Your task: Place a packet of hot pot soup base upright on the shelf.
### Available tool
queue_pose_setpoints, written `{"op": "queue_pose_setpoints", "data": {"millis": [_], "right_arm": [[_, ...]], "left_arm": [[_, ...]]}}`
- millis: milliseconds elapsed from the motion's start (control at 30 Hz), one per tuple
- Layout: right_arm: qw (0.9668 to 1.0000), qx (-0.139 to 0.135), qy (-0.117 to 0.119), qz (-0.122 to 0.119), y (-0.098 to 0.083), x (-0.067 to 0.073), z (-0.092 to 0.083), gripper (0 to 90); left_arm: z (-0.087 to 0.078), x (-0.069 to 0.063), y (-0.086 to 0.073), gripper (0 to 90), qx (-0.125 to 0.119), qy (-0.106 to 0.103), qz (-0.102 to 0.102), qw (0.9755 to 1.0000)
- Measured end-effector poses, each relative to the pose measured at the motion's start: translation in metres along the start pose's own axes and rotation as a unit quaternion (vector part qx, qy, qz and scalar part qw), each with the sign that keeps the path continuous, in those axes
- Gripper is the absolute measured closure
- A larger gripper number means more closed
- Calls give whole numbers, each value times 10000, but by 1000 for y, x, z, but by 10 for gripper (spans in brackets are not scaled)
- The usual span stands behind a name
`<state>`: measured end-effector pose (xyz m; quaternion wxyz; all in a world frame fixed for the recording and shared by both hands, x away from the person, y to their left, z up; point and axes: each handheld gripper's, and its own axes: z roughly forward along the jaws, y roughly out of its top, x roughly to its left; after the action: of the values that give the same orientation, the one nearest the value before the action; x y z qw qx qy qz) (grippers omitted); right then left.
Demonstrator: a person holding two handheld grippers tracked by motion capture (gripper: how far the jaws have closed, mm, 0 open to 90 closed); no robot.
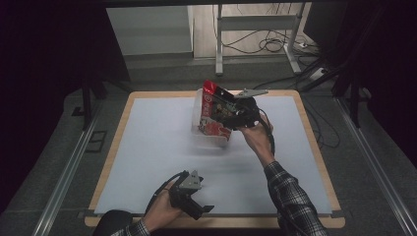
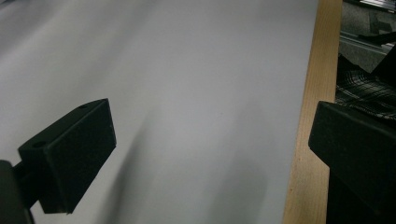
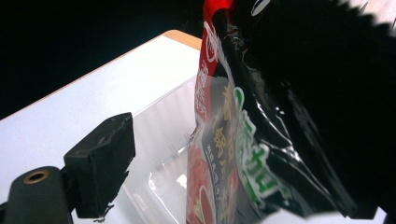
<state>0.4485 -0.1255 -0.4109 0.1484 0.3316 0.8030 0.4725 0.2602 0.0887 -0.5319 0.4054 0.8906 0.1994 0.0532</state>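
L gripper (image 1: 193,196) sits low centre of the high view, by the desk (image 1: 147,147) near edge; jaws wide apart, nothing betw them. Further up, just right of centre, R gripper (image 1: 231,110) is at a red/black snack bag (image 1: 212,110) standing in a clear plastic container (image 1: 199,125). In R gripper view the bag (image 3: 233,154) lies betw the jaws; left jaw is apart from it, right jaw hidden, so can't tell if gripped.

A snack pouch (image 1: 215,110) is stood in a clear plastic container (image 1: 201,123) at the far middle of the table (image 1: 147,147). The right gripper (image 1: 231,110) is placed just right of it, and the left gripper (image 1: 194,199) is kept well apart at the near edge.
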Motion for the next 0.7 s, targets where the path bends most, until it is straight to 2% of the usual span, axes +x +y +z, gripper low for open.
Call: {"op": "queue_pose_setpoints", "data": {"millis": [300,700], "right_arm": [[10000,-63,14,-36,-2,4,-11,104],[9998,100,72,-124,-9,9,-23,81]], "left_arm": [[0,0,0,5,19,-8,22,10000],[1,-1,0,5,-19,-7,29,10000]]}}
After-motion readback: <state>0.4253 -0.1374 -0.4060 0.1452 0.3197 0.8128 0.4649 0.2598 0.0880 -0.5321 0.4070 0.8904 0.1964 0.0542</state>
